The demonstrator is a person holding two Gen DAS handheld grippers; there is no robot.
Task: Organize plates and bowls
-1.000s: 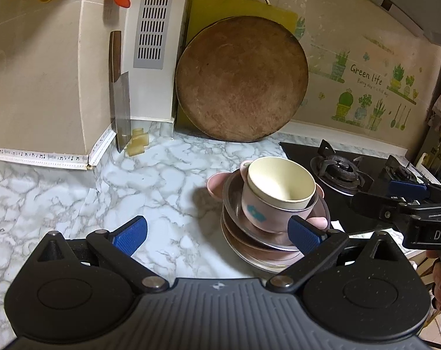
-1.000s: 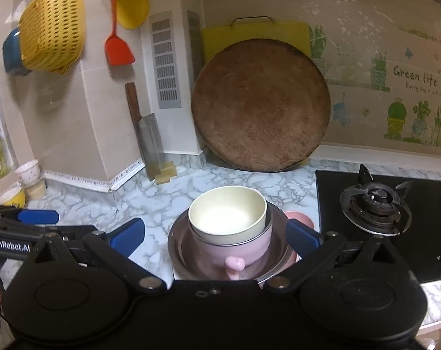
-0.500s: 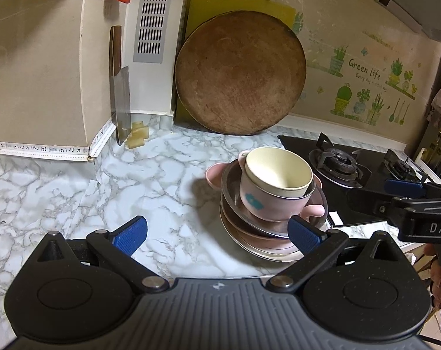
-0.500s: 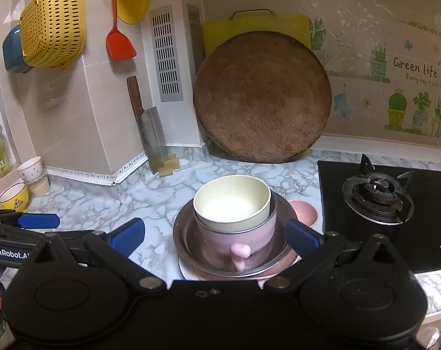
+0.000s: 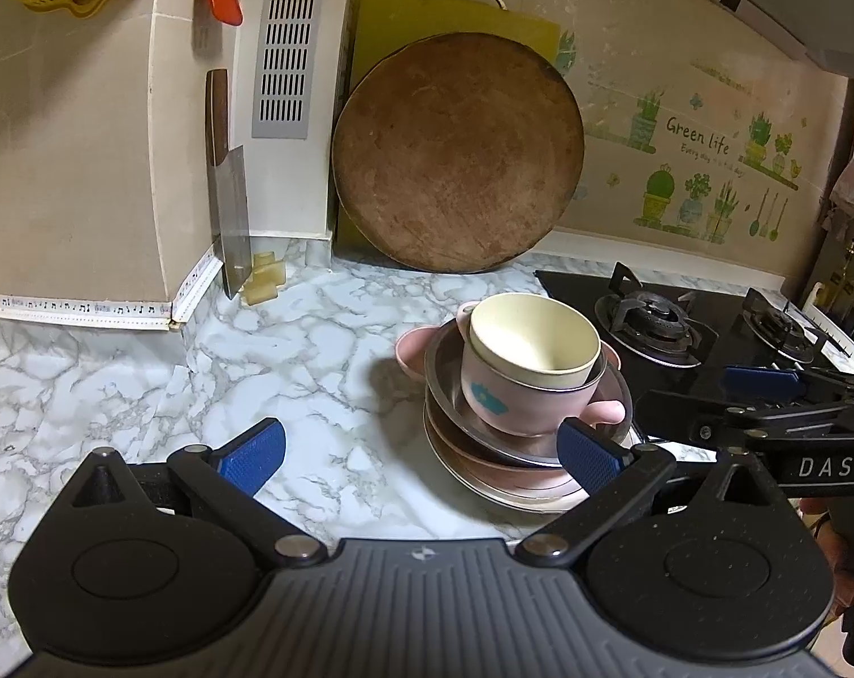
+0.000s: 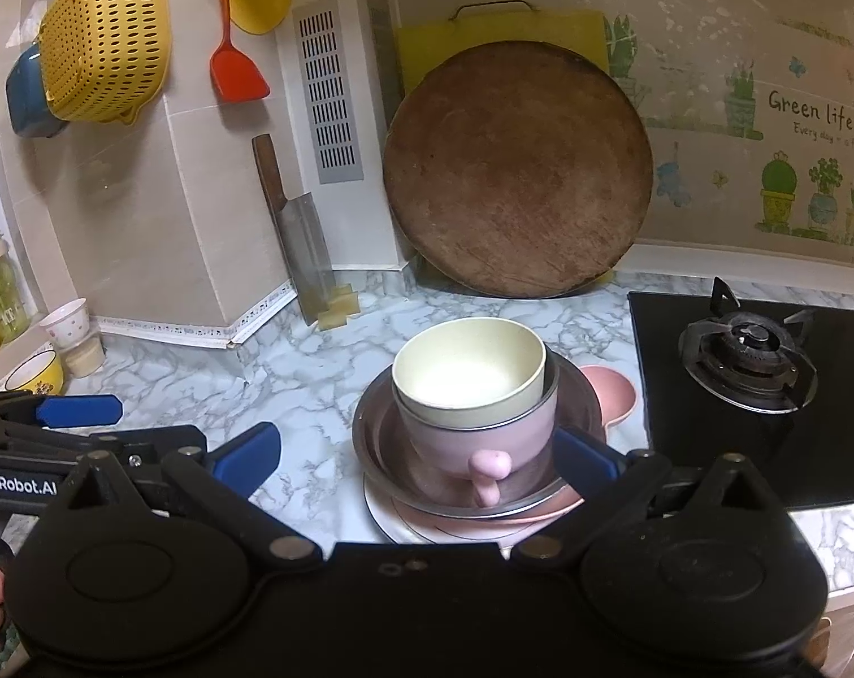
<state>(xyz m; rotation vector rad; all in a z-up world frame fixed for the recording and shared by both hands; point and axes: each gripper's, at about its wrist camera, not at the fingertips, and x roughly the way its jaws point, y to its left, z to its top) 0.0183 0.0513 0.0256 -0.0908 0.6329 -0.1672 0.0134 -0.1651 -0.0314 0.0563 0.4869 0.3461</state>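
A cream bowl (image 5: 534,339) (image 6: 469,367) nests in a pink handled bowl (image 5: 500,401) (image 6: 477,440). That bowl sits in a steel bowl (image 5: 441,361) (image 6: 370,435) on top of pink and white plates (image 5: 483,472) (image 6: 404,522) on the marble counter. A small pink dish (image 5: 408,351) (image 6: 613,390) lies behind the stack. My left gripper (image 5: 421,455) is open, its right fingertip just in front of the stack. My right gripper (image 6: 415,459) is open too, with the stack between and just beyond its fingers. Neither holds anything.
A black gas stove (image 5: 653,316) (image 6: 749,356) lies right of the stack. A round wooden board (image 5: 458,152) and a cleaver (image 5: 232,226) lean on the back wall. Cups and a yellow bowl (image 6: 37,373) stand at the far left. Bare marble counter (image 5: 291,339) spreads left of the stack.
In the right wrist view the stack has slid up and to the right, so my right gripper has drifted back and left. The left view barely shifts. The dishes have not moved.
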